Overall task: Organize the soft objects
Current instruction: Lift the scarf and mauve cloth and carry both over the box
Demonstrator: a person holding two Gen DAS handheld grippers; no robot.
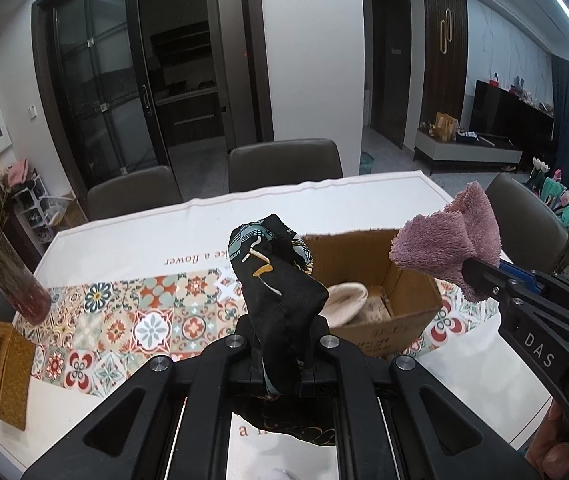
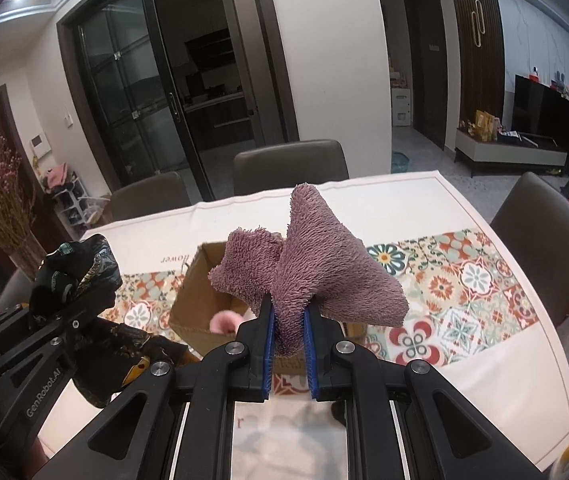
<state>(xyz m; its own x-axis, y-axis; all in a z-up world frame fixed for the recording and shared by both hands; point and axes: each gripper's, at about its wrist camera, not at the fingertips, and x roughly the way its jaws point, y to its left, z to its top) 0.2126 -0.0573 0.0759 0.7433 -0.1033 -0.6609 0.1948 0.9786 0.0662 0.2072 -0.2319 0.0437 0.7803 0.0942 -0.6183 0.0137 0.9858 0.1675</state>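
Observation:
My left gripper (image 1: 282, 320) is shut on a black patterned scarf (image 1: 280, 276) and holds it above the table; the scarf also shows in the right wrist view (image 2: 80, 268). My right gripper (image 2: 288, 312) is shut on a fluffy mauve cloth (image 2: 316, 268) and holds it up beside the box; the cloth also shows in the left wrist view (image 1: 452, 240). An open cardboard box (image 1: 404, 280) sits on the table between the grippers. A cream soft item (image 1: 346, 304) lies inside it, and a pink fluffy item (image 2: 226, 320) shows in it.
The table (image 1: 124, 248) has a white cloth with a tiled pattern strip. A vase of dried flowers (image 1: 16, 276) stands at the left, with a mustard cloth (image 1: 12, 376) near it. Grey chairs (image 1: 284, 164) stand along the far side and at the right (image 2: 544, 236).

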